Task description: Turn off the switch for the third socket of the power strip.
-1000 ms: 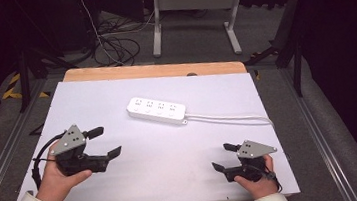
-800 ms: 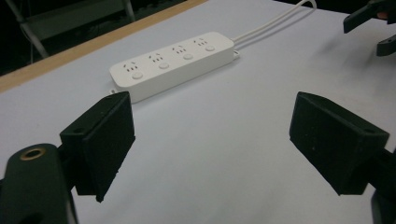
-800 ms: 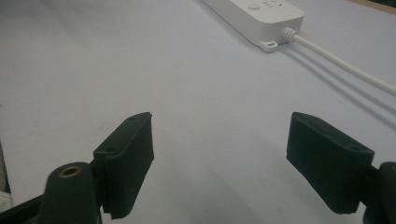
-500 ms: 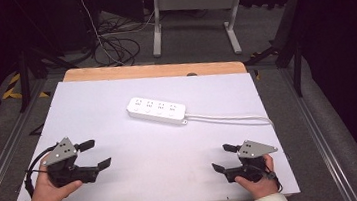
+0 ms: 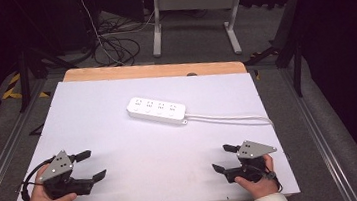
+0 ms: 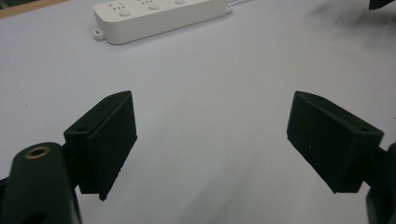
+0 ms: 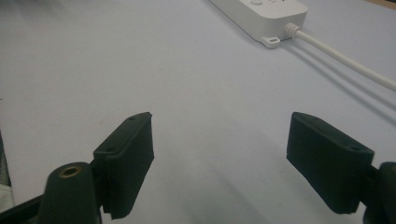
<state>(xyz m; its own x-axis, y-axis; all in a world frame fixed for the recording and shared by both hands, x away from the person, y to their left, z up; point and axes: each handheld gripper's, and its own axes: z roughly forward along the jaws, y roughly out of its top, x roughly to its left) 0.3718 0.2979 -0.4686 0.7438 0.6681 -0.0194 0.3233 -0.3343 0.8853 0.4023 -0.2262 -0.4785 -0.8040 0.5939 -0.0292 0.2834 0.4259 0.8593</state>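
Jaws apart, both grippers low, empty

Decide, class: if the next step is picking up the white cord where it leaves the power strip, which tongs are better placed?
Probably the right tongs. They rest open at the table's near right, and the cord runs along that side. The left tongs, also open, sit across the table, nearer the power strip's far end.

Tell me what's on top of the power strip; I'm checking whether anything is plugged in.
Nothing sits on the power strip: its sockets look empty and its own cable trails right across the white table. Its underside is hidden.
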